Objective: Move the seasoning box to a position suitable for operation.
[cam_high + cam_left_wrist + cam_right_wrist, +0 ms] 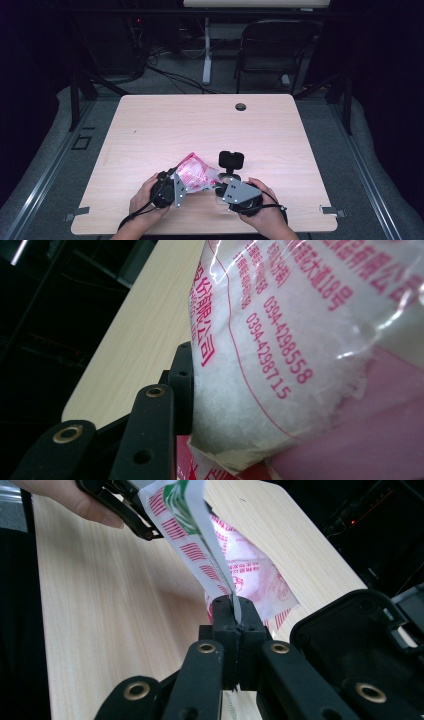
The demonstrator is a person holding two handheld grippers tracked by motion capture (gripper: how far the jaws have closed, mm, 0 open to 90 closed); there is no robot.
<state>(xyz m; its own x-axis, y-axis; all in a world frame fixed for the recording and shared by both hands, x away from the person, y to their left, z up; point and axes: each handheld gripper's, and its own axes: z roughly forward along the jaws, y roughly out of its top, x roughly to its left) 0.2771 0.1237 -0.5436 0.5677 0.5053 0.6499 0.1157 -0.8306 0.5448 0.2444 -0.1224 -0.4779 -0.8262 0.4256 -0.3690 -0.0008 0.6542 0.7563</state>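
Observation:
A clear plastic bag (194,172) with pink print and white granules inside hangs just above the front of the wooden table (200,120), stretched between both grippers. My left gripper (181,182) grips its left side; one finger (181,375) presses the bulging bag (280,340) and the other is hidden behind it. My right gripper (218,189) is shut on the bag's flat sealed edge (220,570), pinched between its pads (235,612). In the right gripper view the left gripper's jaws (135,522) clamp the bag's upper corner.
A black case (231,160) sits on the table just behind the right gripper, close on the right in its view (355,635). A cable hole (241,106) marks the far edge. A chair (275,45) and cables lie beyond the table.

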